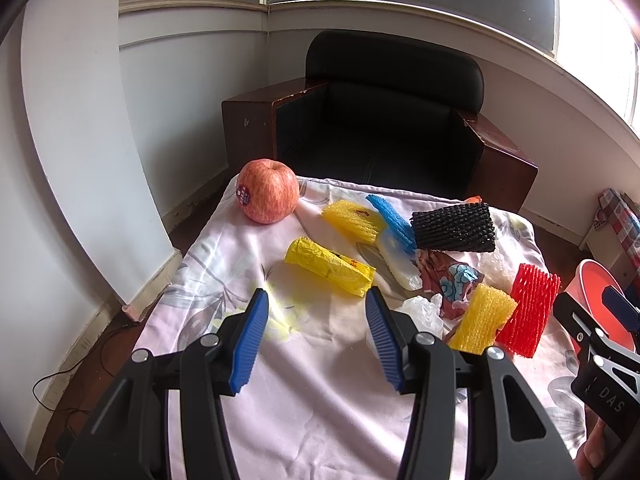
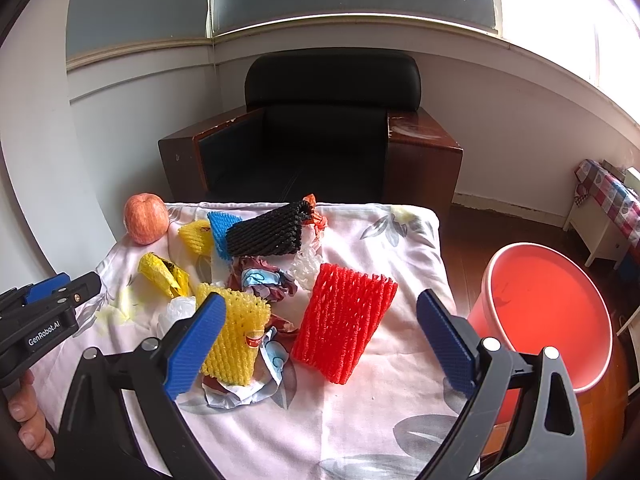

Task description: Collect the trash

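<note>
Hovering released over the tabletop [image 2: 380, 420], your right tongs [image 2: 320, 336] frame the red foam net [image 2: 344, 320], lying near, left of the red bucket [image 2: 552, 312]; lower, pinch its middle. Left tongs [image 1: 316, 340] gape before the yellow wrapper [image 1: 330, 266]; spare the apple [image 1: 268, 191].

Red bucket [image 1: 600, 300]: cut off by the right edge of the left wrist view and partly covered by the right gripper [image 1: 624, 308], whose fingertips are hidden there. In the right wrist view the bucket's lower wall is masked by that gripper's frame.

Crumpled printed wrapper [image 2: 260, 280]: largely buried under the near yellow foam net [image 2: 236, 336].

Orange scrap [image 2: 316, 216]: mostly concealed behind the black foam net [image 2: 268, 232]; its kind cannot be told.

Apple sticker [image 1: 243, 195]: print too small to be read.

Left gripper [image 2: 60, 284]: only partly shown at the left edge of the right wrist view.
</note>
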### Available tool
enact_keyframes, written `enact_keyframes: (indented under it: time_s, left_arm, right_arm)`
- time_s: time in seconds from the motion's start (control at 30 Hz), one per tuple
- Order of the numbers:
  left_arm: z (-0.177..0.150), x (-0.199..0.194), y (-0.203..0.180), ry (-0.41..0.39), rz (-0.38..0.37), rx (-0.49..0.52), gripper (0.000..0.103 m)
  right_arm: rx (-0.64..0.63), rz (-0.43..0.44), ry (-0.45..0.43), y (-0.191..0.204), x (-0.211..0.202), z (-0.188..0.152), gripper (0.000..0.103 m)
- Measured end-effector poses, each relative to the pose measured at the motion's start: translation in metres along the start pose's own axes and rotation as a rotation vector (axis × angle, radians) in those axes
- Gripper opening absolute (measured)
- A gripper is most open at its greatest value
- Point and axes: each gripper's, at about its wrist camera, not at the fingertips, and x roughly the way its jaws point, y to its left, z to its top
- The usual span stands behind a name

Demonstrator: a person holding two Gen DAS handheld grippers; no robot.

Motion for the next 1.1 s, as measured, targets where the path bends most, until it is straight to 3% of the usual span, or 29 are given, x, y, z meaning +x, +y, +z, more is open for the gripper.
enact_keyframes:
  time_s: [1.1]
  left_arm:
    - [-0.0026,-0.0018,-0.0083,-0.006,0.000,0.011,0.050]
  right_arm:
    - [0.018,-0.007,-0.007,-0.0067,-0.0013,0.0030,0.096]
